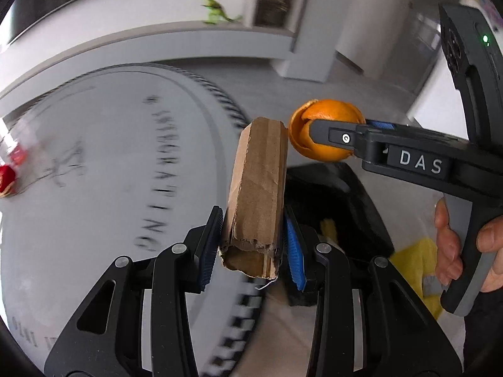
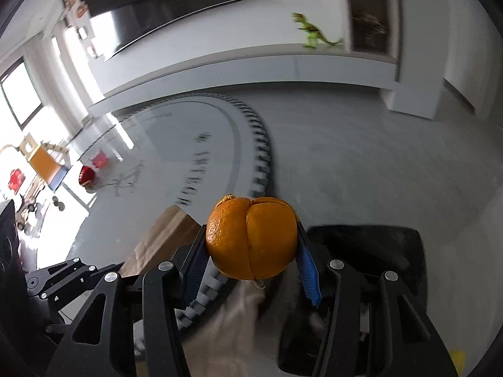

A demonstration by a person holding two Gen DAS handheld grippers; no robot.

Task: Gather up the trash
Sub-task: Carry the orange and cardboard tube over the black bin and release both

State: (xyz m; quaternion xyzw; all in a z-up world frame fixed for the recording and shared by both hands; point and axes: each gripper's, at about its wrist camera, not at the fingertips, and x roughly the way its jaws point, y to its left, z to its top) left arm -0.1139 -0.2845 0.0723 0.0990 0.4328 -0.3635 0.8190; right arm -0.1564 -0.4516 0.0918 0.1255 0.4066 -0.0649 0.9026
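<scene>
My left gripper (image 1: 253, 245) is shut on a folded piece of brown cardboard (image 1: 257, 194) that sticks up between its fingers. My right gripper (image 2: 251, 251) is shut on an orange peel (image 2: 251, 238), a hollow split shell. In the left wrist view the right gripper (image 1: 327, 138) comes in from the right with the orange peel (image 1: 327, 116) just right of the cardboard's top. The cardboard (image 2: 163, 238) shows left of the peel in the right wrist view. A black bin (image 1: 339, 188) sits on the floor below both grippers; it also shows in the right wrist view (image 2: 371, 251).
A round grey rug (image 1: 110, 163) with printed letters lies on the floor to the left. A red object (image 1: 6, 179) lies on its far side. A green toy dinosaur (image 1: 217, 9) stands on a white ledge. Something yellow (image 1: 415, 260) lies near the bin.
</scene>
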